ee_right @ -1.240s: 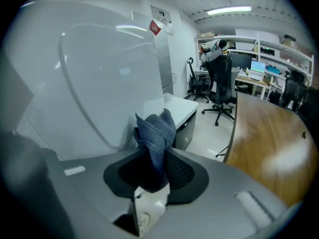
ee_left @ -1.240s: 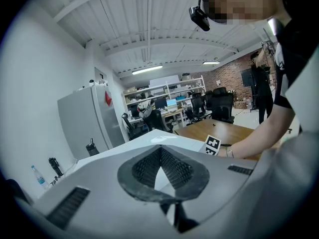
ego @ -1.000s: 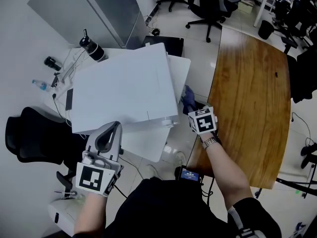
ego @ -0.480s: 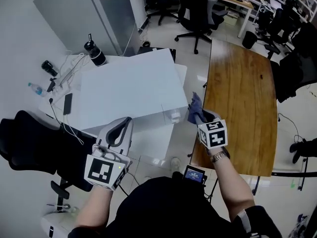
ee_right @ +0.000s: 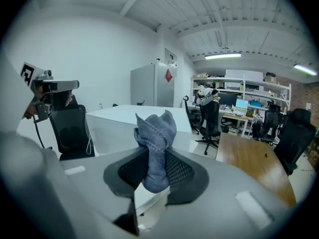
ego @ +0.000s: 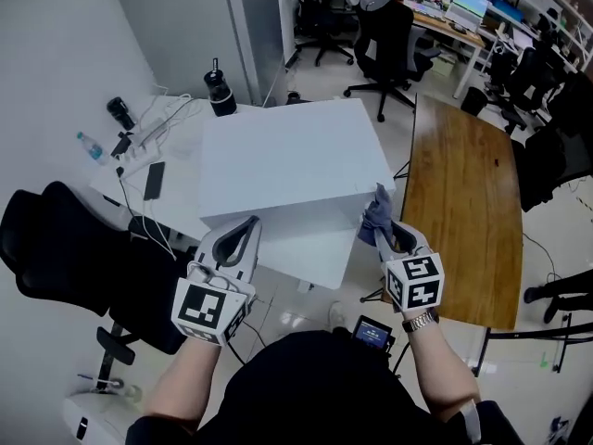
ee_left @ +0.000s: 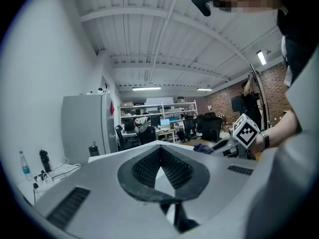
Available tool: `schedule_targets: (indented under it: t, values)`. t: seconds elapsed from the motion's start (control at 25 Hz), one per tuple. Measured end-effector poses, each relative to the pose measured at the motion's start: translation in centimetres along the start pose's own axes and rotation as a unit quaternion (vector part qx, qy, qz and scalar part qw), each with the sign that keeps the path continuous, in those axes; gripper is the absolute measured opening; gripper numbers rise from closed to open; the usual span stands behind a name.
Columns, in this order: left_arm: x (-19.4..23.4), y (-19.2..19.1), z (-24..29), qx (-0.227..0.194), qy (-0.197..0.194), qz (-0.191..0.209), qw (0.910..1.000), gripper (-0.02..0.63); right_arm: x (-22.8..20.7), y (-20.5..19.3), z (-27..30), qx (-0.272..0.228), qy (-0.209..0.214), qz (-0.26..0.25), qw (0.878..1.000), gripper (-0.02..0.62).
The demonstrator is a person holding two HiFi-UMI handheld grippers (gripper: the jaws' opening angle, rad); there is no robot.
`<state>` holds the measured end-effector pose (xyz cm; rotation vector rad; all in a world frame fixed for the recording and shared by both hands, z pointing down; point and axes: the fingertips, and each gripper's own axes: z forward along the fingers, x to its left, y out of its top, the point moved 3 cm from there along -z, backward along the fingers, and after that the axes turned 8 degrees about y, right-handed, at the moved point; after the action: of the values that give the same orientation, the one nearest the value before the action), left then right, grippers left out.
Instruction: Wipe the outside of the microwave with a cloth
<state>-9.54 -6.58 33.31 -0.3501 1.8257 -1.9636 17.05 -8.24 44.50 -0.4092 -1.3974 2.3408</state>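
Observation:
The microwave point(ego: 287, 160) shows as a plain white box on a white table point(ego: 181, 213). My right gripper point(ego: 384, 227) is shut on a bunched blue-grey cloth point(ego: 375, 213), which is at the box's near right corner; whether it touches I cannot tell. In the right gripper view the cloth point(ee_right: 155, 148) stands up between the pads, with the white box point(ee_right: 129, 121) behind it. My left gripper point(ego: 243, 227) hovers at the box's near left side, shut and empty. In the left gripper view the pads of the left gripper point(ee_left: 159, 152) meet with nothing between them, and the right gripper point(ee_left: 224, 146) shows beyond.
A long wooden table point(ego: 463, 193) runs along the right. A black office chair point(ego: 56, 248) stands at the left. On the white table behind the box are a black flask point(ego: 220, 91), a phone point(ego: 154, 180), cables and a water bottle point(ego: 90, 146). A grey cabinet point(ego: 185, 17) stands behind.
The right gripper has risen with the cloth from low beside the box to its near right corner. The left gripper has moved closer to the box's front. The head view has swung.

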Motion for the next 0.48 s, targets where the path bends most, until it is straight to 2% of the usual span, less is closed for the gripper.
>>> schedule_targets:
  t: [0.24, 0.48]
  values:
    - [3.1, -0.6, -4.8, -0.004, 0.023, 0.002, 0.9997, 0.000, 9.2, 0.9, 2.5, -0.016, 0.058, -0.046, 0.997, 0.098]
    - [5.8, -1.3, -9.2, 0.002, 0.057, 0.002, 0.9984, 0.000, 18.3, 0.8, 6.1, -0.026, 0.131, -0.093, 0.987, 0.098]
